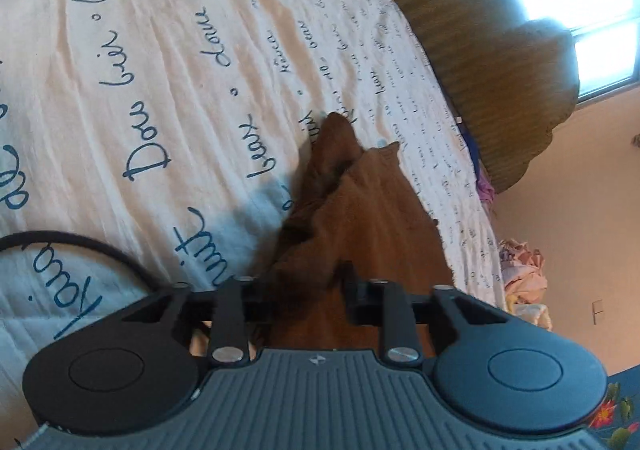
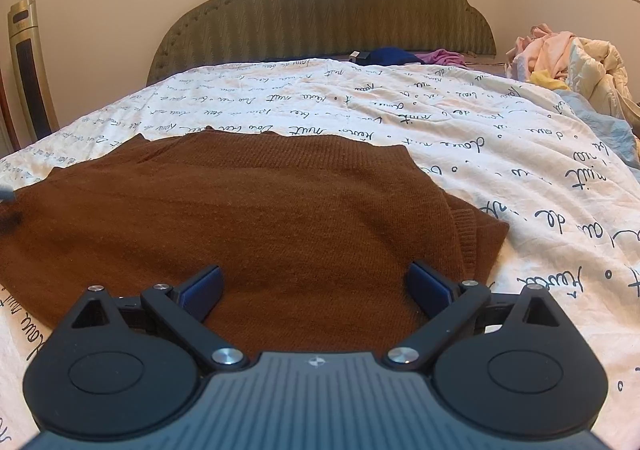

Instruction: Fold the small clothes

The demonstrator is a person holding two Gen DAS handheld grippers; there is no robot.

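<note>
Gripping brown knit sweater [image 1: 360, 210], left tool [image 1: 308, 290] clamped on bunched fabric, lifted off bed sheet [image 1: 140, 70]. Right tool [image 2: 316, 290] spread wide, holding nothing, low over the sweater's near edge. Sweater lies mostly flat mid-bed, right side already doubled into layers; headboard [image 2: 320, 2] beyond.

Risks, judged:
- Left pinch looks shallow; knit may slip out mid-lift.
- One-sided pull may drag whole sweater, skewing fold.
- Right tool may catch only top layer.
- Sheet wrinkling underneath may get pinched too.
</note>
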